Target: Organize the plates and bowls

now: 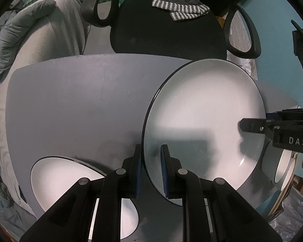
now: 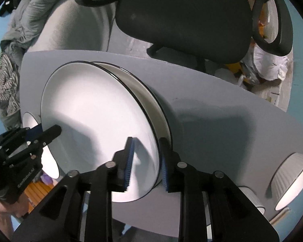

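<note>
While the left gripper (image 1: 150, 169) clamps the near-left rim of the big white black-rimmed plate (image 1: 204, 121) over the grey table (image 1: 80, 100), the right gripper (image 2: 146, 161) looks slack around its far-right rim. Stacking step, probably onto the second white plate (image 2: 149, 94) underneath; next, lower gently.

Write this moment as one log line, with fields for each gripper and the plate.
left gripper: shut on plate rim | right gripper: open around opposite rim | plate: above second plate | place: grey table

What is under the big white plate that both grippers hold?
Under the big white plate sits another black-rimmed white dish; only its far edge shows. Its middle is covered, so I cannot tell what lies inside.
</note>
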Motion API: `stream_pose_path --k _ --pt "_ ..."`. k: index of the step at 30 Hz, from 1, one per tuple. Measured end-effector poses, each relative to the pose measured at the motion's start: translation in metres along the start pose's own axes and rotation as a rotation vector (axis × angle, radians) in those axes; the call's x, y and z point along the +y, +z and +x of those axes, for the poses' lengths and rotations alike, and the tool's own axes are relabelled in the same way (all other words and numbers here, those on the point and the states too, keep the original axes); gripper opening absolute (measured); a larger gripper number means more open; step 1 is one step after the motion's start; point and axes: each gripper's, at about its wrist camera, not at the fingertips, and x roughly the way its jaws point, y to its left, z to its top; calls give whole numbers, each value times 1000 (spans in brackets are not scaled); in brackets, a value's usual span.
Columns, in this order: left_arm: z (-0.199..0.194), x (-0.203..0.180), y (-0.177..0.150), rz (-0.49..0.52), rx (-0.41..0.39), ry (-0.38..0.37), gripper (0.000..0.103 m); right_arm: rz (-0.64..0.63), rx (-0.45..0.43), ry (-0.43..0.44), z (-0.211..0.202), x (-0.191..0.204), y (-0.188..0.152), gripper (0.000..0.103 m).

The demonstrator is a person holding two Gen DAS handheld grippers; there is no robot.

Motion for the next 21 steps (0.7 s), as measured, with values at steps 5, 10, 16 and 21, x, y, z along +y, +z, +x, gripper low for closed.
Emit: stream_pose_path --k 5,10,16,21 --pt "1 -3 -1 5 0 8 17 35 63 25 -3 4 3 57" --pt "0 -4 -3 2 -2 6 17 9 84 -28 -6 10 5 57" --pt "-4 -1 -8 -5 -13 17 17 -39 68 -153 -8 18 1 60" --pt "-9 3 -13 -25 -31 29 25 -87 29 -221 -12 22 -5 63"
